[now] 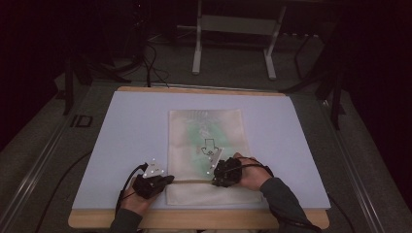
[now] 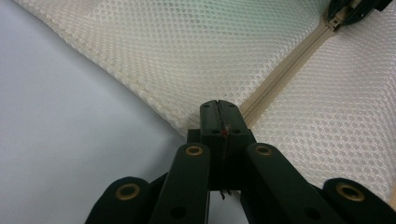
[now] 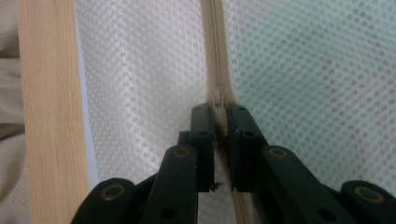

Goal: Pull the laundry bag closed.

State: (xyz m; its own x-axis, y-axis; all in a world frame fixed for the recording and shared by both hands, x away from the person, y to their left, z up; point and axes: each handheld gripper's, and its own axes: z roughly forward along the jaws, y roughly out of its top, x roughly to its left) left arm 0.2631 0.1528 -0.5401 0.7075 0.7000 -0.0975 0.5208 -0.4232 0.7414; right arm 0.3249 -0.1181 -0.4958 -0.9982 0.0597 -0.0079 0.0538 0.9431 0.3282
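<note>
Both forearms come in low over the near table edge, the left gripper pinched tight on the left end of the mesh bag's zipper while the right gripper points leftward, jaws clamped on the zipper slider, bag flat mid-mat.

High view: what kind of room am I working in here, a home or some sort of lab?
Most likely a lab or recording workspace, not a home: a wooden board with a pale mat set up as a work surface, cables trailing over grey carpet, and a metal stand in dim surroundings.
</note>
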